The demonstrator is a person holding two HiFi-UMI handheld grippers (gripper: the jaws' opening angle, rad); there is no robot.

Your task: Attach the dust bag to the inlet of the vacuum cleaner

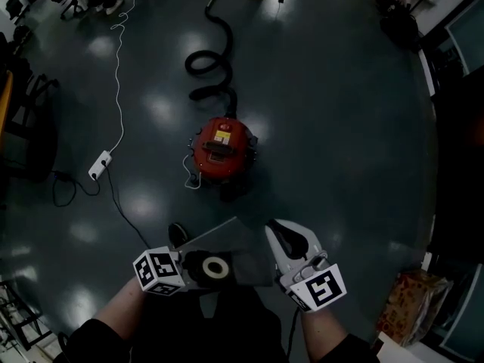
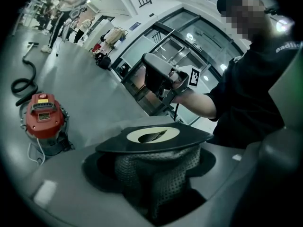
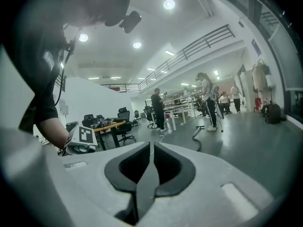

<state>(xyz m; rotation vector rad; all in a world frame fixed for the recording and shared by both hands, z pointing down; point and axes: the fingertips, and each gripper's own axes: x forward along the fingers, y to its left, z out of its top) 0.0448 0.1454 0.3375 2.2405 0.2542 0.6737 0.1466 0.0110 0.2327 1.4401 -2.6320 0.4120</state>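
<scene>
Carry step: the left claw (image 1: 189, 269) grips the bag (image 1: 215, 268), jaws wide; the right claw (image 1: 281, 233) is closed and empty. Next, bring the bag's collar to the vacuum (image 1: 221, 150), well ahead of both claws.

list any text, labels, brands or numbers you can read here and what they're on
Nothing here can be read in full.
Yellow label on the red vacuum cleaner: too small to read.
White print on the person's sleeve: cut off at the picture's edge, not legible.
Left marker cube and right marker cube: black-and-white square patterns, no letters or numbers.
</scene>
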